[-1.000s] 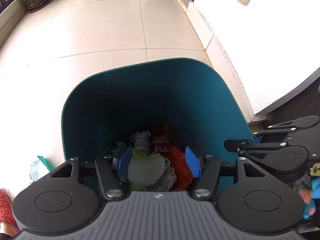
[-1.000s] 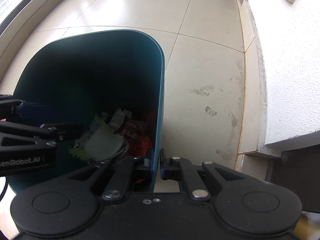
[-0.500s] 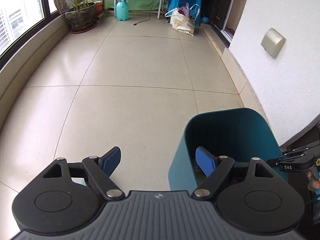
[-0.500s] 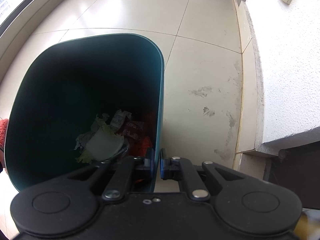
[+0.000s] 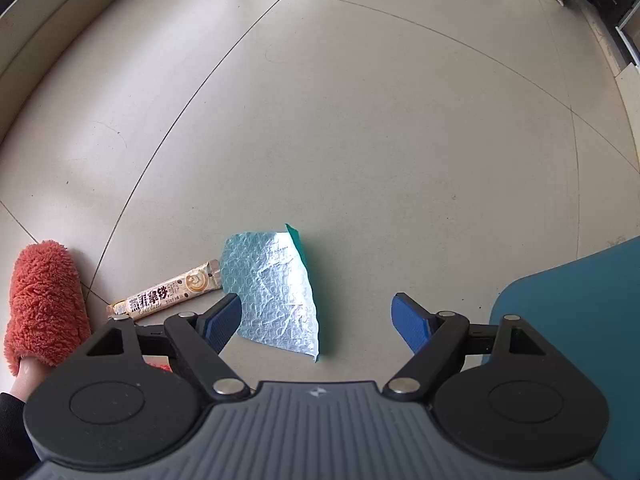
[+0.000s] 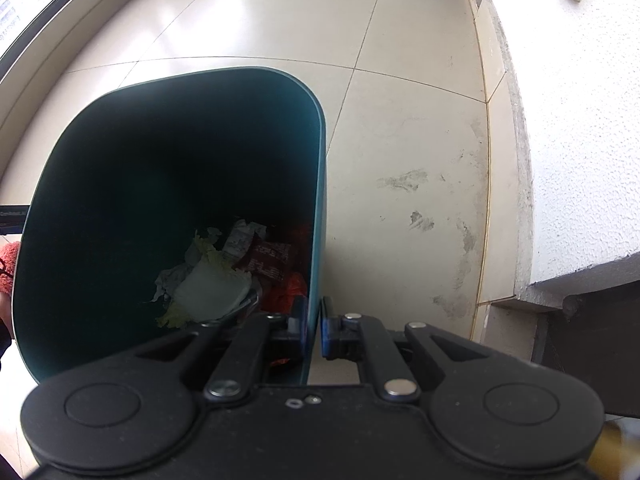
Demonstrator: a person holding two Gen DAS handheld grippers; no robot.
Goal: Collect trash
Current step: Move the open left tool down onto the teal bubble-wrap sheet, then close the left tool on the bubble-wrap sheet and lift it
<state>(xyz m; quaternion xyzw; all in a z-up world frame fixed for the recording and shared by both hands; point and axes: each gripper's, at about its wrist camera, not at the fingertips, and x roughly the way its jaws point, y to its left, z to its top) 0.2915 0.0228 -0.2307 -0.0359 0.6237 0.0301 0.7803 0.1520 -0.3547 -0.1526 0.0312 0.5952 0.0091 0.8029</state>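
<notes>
Since a second ago our left gripper (image 5: 316,320) has swung away from the mouth of the teal bin (image 6: 320,184) and dropped toward the floor beside it, and its jaws have spread wide with nothing between them. Our right gripper (image 6: 314,330) has not shifted: its jaws are pressed together on the bin's rim, one pad inside the wall and one outside, steadying it. Inside the bin lie a cabbage leaf, crumpled paper and red wrappers. Measured from the bin, the next pieces lie on the tiles to its left in the left wrist view: a crumpled bubble-wrap mailer (image 5: 276,292) nearest, then a coffee stick sachet (image 5: 168,294) just beyond it, its end touching or tucked under the mailer's far edge, and past that a fuzzy red slipper (image 5: 42,300) on a foot. We judge the mailer the target. It sits ahead of the jaws and off toward the left pad, which overlaps its edge, with its long axis running roughly along our pointing line, so we should shift left to centre it. Our left hand is clearly the nearer one.
</notes>
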